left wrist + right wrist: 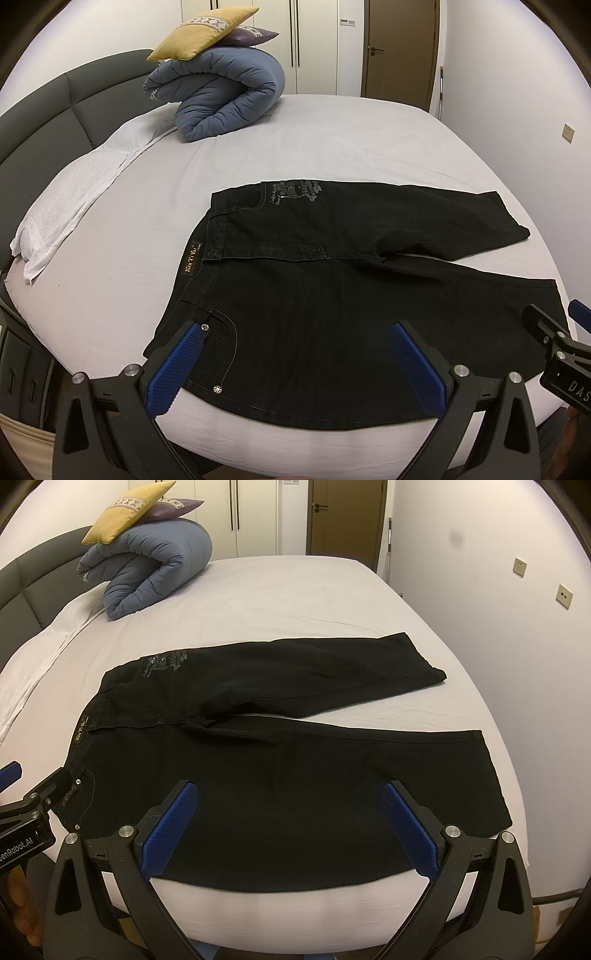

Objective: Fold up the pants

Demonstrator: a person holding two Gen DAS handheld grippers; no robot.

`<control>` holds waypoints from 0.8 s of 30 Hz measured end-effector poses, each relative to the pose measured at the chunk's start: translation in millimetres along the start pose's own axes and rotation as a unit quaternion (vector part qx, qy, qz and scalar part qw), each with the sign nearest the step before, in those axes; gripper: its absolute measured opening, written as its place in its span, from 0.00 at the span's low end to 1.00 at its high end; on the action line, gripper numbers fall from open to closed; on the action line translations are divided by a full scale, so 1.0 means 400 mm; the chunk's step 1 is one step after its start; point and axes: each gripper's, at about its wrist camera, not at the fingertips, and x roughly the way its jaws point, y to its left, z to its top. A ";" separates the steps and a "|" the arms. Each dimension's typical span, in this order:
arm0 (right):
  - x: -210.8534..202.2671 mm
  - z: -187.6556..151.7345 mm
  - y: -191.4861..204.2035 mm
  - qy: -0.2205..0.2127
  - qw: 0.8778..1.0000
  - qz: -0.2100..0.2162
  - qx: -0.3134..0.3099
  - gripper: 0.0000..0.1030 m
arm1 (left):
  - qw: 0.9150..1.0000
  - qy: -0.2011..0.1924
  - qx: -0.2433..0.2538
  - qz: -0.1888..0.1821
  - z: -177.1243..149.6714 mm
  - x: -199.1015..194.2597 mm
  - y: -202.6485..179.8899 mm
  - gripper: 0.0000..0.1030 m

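Note:
Black pants (332, 295) lie flat on the white bed sheet (314, 147), waistband to the left, both legs running right and spread apart. They also show in the right wrist view (295, 768). My left gripper (295, 332) is open and empty, held above the near front pocket and hip. My right gripper (288, 794) is open and empty, held above the near leg. The right gripper shows at the right edge of the left wrist view (554, 332); the left gripper shows at the left edge of the right wrist view (37, 794).
A rolled blue duvet (225, 99) with a yellow cushion (207, 33) and a purple one sits at the bed's far left. A white pillow (74, 199) lies along the dark headboard (55, 107). A wall (517, 627) borders the right side. A brown door (400, 48) stands behind.

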 end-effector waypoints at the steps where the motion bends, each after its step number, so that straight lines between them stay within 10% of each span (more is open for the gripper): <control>1: 0.000 0.000 0.001 0.000 1.000 0.000 0.000 0.99 | 1.000 0.000 0.000 0.000 0.000 0.000 0.000 1.00; 24: 0.004 0.001 0.022 0.003 1.000 0.003 -0.008 0.99 | 1.000 -0.002 -0.002 0.001 0.005 0.004 0.010 1.00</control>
